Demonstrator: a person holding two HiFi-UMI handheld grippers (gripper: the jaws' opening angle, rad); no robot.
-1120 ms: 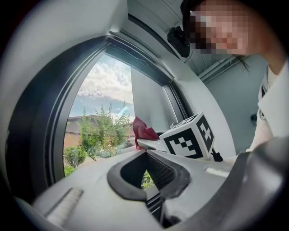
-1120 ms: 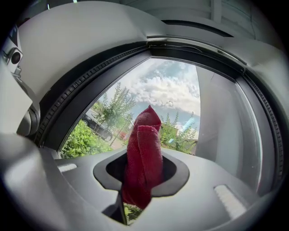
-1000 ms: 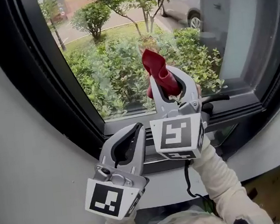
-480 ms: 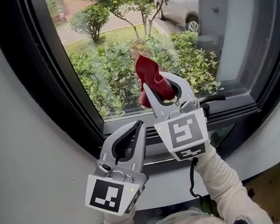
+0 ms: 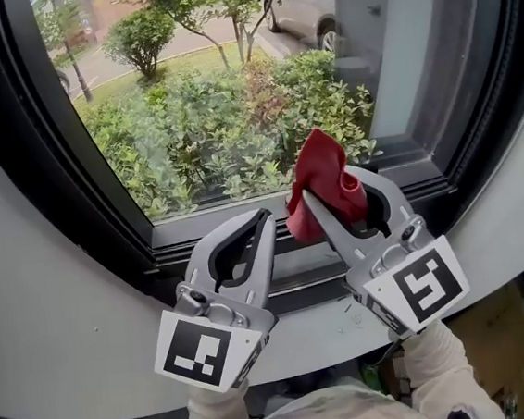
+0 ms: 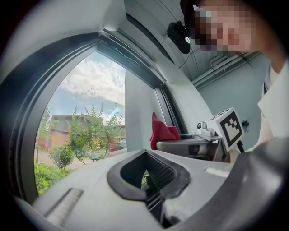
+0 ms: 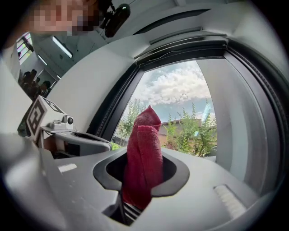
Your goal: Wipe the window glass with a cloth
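The window glass (image 5: 204,98) fills the top of the head view, with shrubs behind it. A red cloth (image 5: 326,177) sticks up from my right gripper (image 5: 309,199), which is shut on it just above the sill, at the pane's lower right corner. Whether the cloth touches the glass cannot be told. In the right gripper view the folded cloth (image 7: 144,155) stands between the jaws of the right gripper (image 7: 142,178), pointing at the glass (image 7: 185,108). My left gripper (image 5: 265,220) lies beside it on the left, shut and holding nothing. Its own view shows the left gripper (image 6: 146,173) and the cloth (image 6: 161,130).
A thick dark window frame (image 5: 72,177) surrounds the pane, with a metal sill track (image 5: 297,279) under both grippers. Curved white wall (image 5: 40,311) lies left and below. A brown cardboard box (image 5: 499,337) sits low at the right. A parked car (image 5: 301,4) stands outside.
The right gripper has come down and to the right with the cloth, from mid-pane to just above the sill. The left gripper has hardly moved.
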